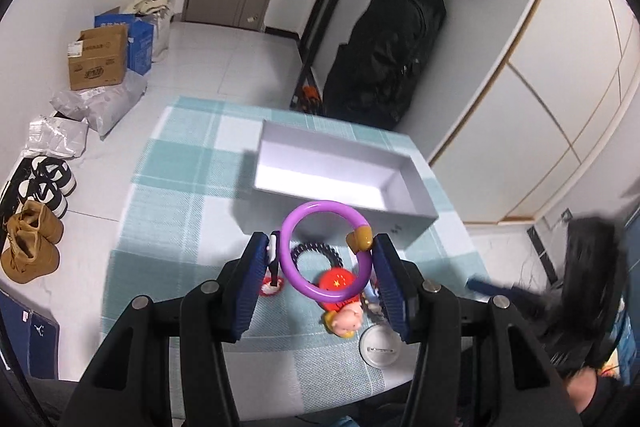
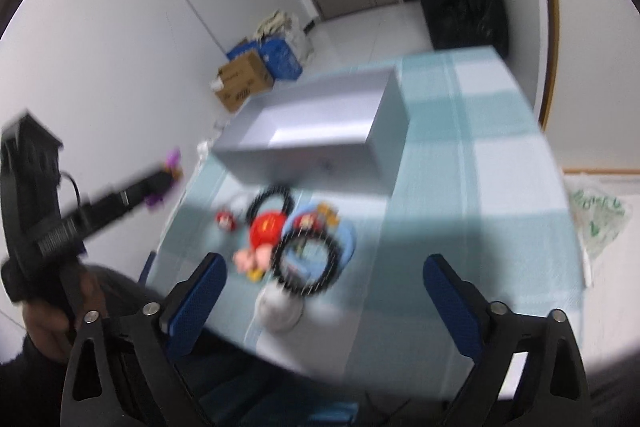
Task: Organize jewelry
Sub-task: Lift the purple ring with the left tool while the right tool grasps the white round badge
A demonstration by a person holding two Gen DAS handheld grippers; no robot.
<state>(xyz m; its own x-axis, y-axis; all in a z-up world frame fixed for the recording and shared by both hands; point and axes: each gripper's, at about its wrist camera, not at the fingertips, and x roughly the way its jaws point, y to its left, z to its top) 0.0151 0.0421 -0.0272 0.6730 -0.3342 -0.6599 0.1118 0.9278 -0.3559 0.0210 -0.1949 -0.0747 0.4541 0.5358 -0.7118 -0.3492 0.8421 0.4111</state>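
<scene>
Left tongs [image 1: 322, 259] pinching purple bangle [image 1: 304, 283] above the surface [image 1: 192, 195], short of white box [image 1: 416, 223] near rim. Right tongs [image 2: 324, 287] spread, holding nothing, above the trinket pile [image 2: 280, 239].

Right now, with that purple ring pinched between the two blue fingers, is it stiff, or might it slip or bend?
The purple ring keeps a clean round shape between the left gripper pads, so it is probably rigid. Its glossy surface looks smooth, so it could slip or twist in the grip. It looks like thin plastic, likely light; laid flat in the white box, it should rest without rolling.
</scene>
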